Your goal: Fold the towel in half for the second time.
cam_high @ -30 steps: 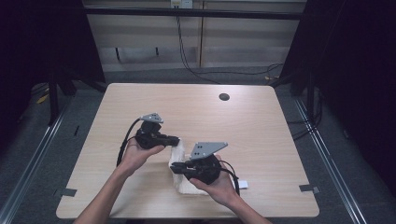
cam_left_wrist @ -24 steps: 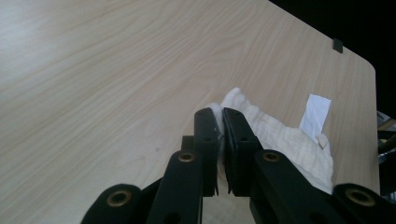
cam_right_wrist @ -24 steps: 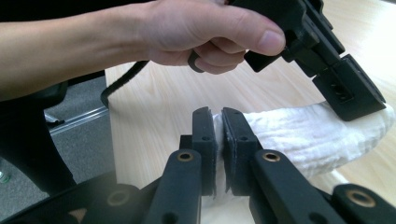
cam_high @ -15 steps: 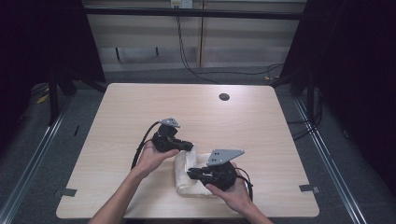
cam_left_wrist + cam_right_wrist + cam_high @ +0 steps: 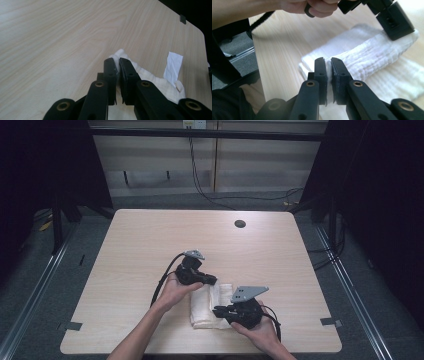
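Over the last second both grippers have shifted rightward across the table (image 5: 130, 250) and come down lower. The left gripper (image 5: 212, 281) has moved from left of centre to the far left corner of the white cloth (image 5: 207, 307). The right gripper (image 5: 218, 310) has moved right and nearer the near edge. The cloth, earlier largely covered by the hands, now lies exposed between them as a folded band, one layer doubled over.
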